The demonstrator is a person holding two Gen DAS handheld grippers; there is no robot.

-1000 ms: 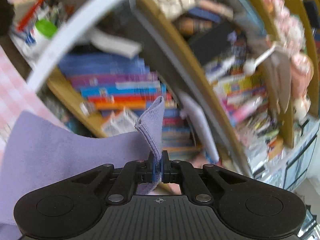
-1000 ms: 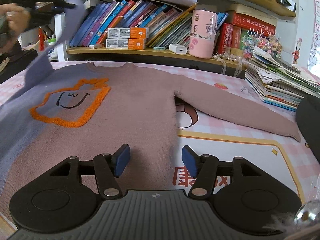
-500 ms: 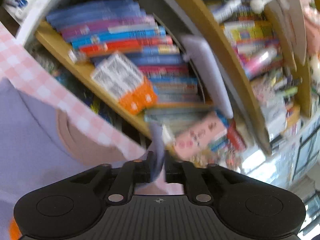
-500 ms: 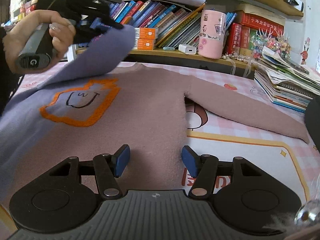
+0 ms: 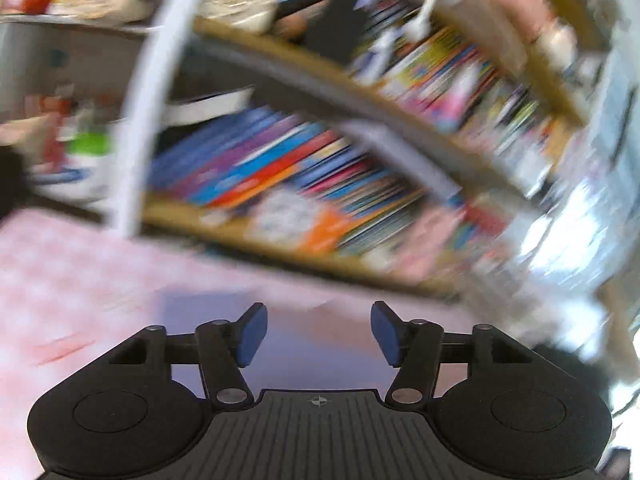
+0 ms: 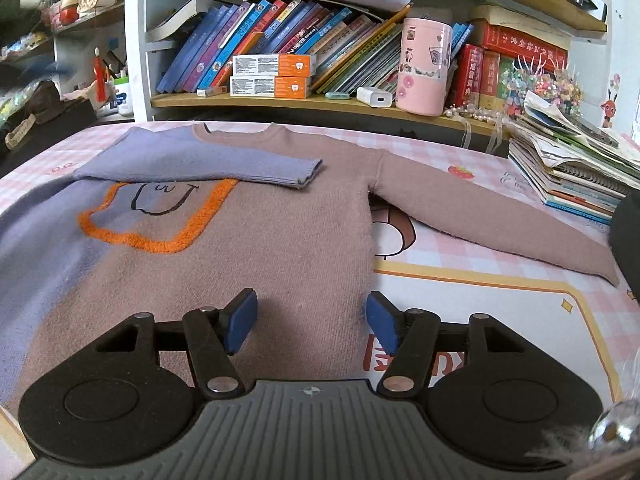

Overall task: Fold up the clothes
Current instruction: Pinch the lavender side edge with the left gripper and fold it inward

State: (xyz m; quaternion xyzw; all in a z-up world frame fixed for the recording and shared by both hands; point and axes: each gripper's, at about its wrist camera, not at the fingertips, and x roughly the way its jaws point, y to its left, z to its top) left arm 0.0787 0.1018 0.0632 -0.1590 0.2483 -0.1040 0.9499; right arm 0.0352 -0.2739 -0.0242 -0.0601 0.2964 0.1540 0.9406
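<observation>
Left claw, a second ago pinching the purple sleeve, now gapes empty, sleeve folded across the sweater; right claw gapes empty at 6 o'clock.

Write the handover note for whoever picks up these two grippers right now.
Left gripper: open, holding nothing; its view is blurred, so where it sits is unclear.
Right gripper: open, empty, low over the sweater's hem.
Sweater: flat, front up, on the pink checked table, neck toward the bookshelf.
Done: the purple sleeve lies folded across the chest, cuff near the middle, covering the top of the orange outline.
Left: the brown sleeve is stretched out toward the stack of notebooks; fold it in likewise, probably with the right gripper, then fold the body up.
</observation>
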